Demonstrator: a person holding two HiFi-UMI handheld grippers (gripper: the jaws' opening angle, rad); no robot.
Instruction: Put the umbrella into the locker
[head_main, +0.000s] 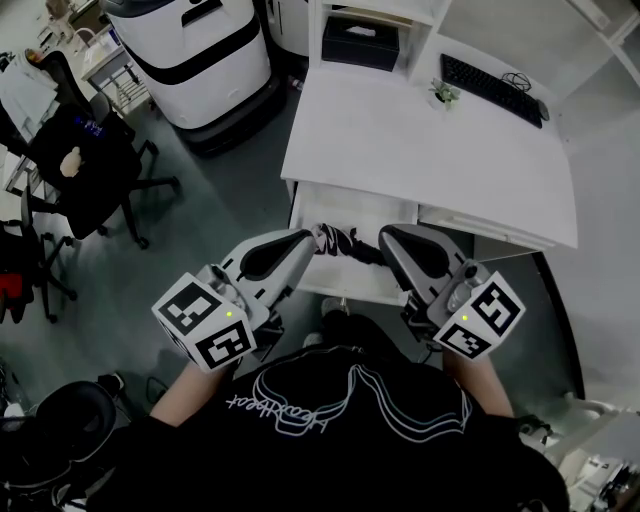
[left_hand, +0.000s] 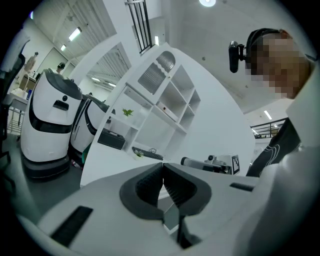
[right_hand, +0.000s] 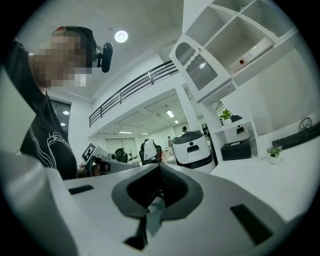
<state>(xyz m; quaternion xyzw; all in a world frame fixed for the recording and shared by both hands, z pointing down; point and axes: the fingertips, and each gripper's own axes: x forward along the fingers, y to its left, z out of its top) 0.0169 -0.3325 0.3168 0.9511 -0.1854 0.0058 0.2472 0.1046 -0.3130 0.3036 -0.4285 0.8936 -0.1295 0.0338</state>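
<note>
The folded dark umbrella (head_main: 345, 243) hangs crosswise between the tips of my two grippers, in front of my chest. My left gripper (head_main: 312, 236) is shut on its left end, where pale fabric bunches. From the other side, my right gripper (head_main: 384, 245) is shut on its right end. Both point inward at each other. In each gripper view the ribbed pads (left_hand: 150, 184) (right_hand: 170, 186) meet and hide the umbrella. Below the umbrella an open white compartment (head_main: 345, 205) juts out from under the white desk (head_main: 420, 150).
On the desk lie a black keyboard (head_main: 490, 88), a small potted plant (head_main: 443, 95) and a black box (head_main: 360, 42). A large white machine (head_main: 195, 50) stands at the back left. Black office chairs (head_main: 85, 160) stand on the grey floor at the left.
</note>
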